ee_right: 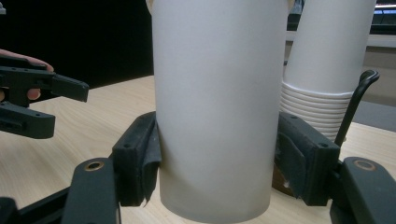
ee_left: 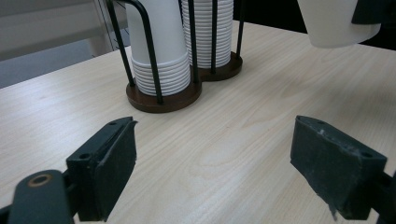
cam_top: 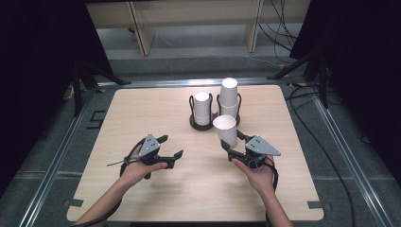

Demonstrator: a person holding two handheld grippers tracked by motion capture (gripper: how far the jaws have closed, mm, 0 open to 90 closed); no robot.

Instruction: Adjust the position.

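Observation:
A single white paper cup [cam_top: 227, 130] stands upright in my right gripper [cam_top: 232, 143], whose jaws press both sides of the cup [ee_right: 217, 107], lifted just above the wooden table [cam_top: 142, 109]. Behind it a dark wire cup holder [cam_top: 213, 109] carries two stacks of white cups, a shorter one [cam_top: 202, 108] and a taller one [cam_top: 228, 97]. My left gripper [cam_top: 171, 147] hovers open at the table's left-middle, its jaws wide apart with bare wood between them [ee_left: 212, 158]. In the left gripper view the holder [ee_left: 163, 100] stands ahead and the held cup's bottom [ee_left: 338, 23] hangs at the top right.
The table's front and left parts are bare wood. Beyond the far edge are a pale shelf unit [cam_top: 198, 19] and cables [cam_top: 283, 28] on the floor. Black curtains hang on both sides.

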